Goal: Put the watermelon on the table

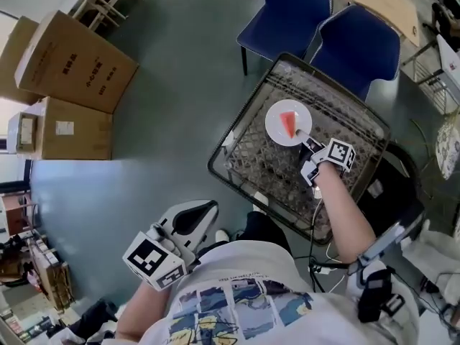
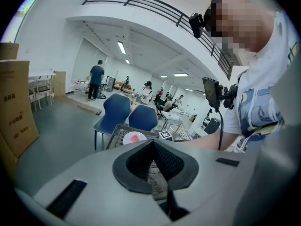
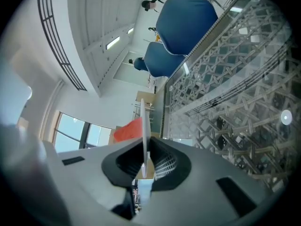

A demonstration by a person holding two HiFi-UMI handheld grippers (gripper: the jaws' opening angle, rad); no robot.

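A red wedge of watermelon (image 1: 289, 124) lies on a small white plate (image 1: 276, 129). My right gripper (image 1: 307, 141) is shut on the plate's near rim and holds it over the lattice-topped glass table (image 1: 338, 106). In the right gripper view the plate (image 3: 143, 121) stands edge-on between the pads, with the watermelon (image 3: 128, 130) to its left and the table (image 3: 225, 88) to its right. My left gripper (image 1: 210, 207) hangs low by my body, shut and holding nothing. The left gripper view shows the plate (image 2: 127, 136) and watermelon (image 2: 137, 137) far ahead.
Two blue chairs (image 1: 287, 9) (image 1: 363, 42) stand behind the table. Cardboard boxes (image 1: 72, 60) (image 1: 68, 128) sit on the grey floor at the left. A wooden table (image 1: 381, 2) is at the top right. People stand far off in the hall.
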